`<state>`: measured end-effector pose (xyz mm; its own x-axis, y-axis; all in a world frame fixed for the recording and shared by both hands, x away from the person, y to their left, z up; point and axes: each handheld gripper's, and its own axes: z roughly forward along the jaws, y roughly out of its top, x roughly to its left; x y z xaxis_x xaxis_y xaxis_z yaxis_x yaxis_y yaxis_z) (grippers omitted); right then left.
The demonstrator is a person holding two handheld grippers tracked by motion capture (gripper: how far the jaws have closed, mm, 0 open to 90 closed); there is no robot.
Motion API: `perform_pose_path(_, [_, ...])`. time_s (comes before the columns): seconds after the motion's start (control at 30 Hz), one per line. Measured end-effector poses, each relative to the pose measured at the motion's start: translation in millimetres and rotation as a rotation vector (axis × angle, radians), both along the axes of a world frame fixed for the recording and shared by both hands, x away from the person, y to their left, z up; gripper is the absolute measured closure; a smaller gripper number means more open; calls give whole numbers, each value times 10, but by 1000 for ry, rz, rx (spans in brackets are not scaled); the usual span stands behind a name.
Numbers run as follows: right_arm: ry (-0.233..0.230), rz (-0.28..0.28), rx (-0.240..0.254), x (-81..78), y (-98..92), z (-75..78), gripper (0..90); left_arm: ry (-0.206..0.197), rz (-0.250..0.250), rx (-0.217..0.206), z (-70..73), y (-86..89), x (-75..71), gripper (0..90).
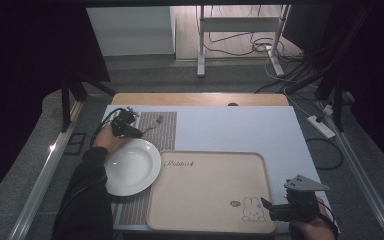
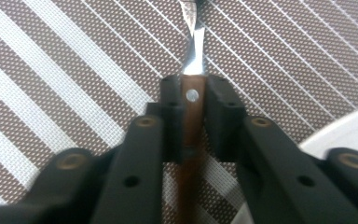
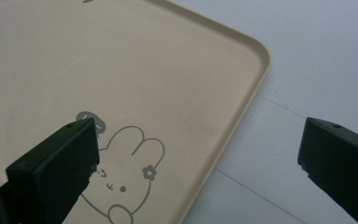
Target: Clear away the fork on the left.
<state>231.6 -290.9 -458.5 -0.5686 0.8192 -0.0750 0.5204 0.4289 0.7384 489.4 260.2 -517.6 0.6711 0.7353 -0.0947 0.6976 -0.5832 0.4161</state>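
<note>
**Two tongs at the tabletop: one wide over the tray, one clamped on a fork handle**

Two tongs work here, well apart. At the near right, the right tongs (image 1: pixel 272 207) are held just over the near right corner of the beige tray (image 1: pixel 210 165), beside its printed rabbit (image 1: pixel 252 209); the jaws stand wide with nothing between them, one over the rabbit, the other over the white tabletop (image 1: pixel 240 125) past the tray's rim.

Left of the tray, a white plate (image 1: pixel 130 166) rests on a brown striped placemat (image 1: pixel 160 132), its right edge overlapping the tray's left rim.

Farther off, at the far left, the left tongs (image 1: pixel 139 133) are down on the placemat just beyond the plate. In the left gripper view, the jaws are pressed narrowly on the brown wooden handle of a fork (image 2: pixel 193 100), close to where the metal neck begins. The fork lies flat on the placemat, its metal end pointing away toward the far right.
</note>
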Motion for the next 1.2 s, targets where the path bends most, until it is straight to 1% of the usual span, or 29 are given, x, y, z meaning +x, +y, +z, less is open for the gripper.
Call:
perform_pose_path(0.07, [1, 1, -3, 0, 1, 1, 0, 4, 1, -22, -6, 32, 11, 780])
perform_pose_path(0.2, [-1, 0, 4, 2, -4, 1, 0, -1, 46, -14, 39, 157, 40, 780])
perform_pose_path(0.3, [-4, -1, 6, 0, -4, 1, 0, -12, 85, -27, 115, 296, 39, 780])
perform_pose_path(0.4, [-4, 0, 3, -1, -4, 2, 0, -19, 124, -39, 188, 418, 9, 781])
perform_pose_path(0.53, [-4, 0, 2, -2, -2, 3, 0, -33, 151, -54, 270, 543, -55, 781])
perform_pose_path(0.63, [-4, -1, -2, -3, 1, 5, 0, -31, 159, -69, 321, 594, -112, 781])
perform_pose_path(0.77, [-6, -1, 1, -3, -1, 4, 0, -35, 152, -95, 360, 590, -201, 780])
perform_pose_path(0.87, [-9, 0, 1, -6, 0, 5, 0, -38, 144, -108, 367, 539, -272, 781])
perform_pose_path(0.93, [-9, 0, 0, -6, 1, 4, 0, -41, 136, -102, 376, 490, -323, 780])
perform_pose_path(1.03, [-8, 0, -2, -7, 3, 5, 0, -44, 130, -115, 392, 435, -384, 780])
perform_pose_path(1.2, [-9, 2, -4, -9, 2, 5, 0, -62, 107, -112, 402, 341, -511, 780])
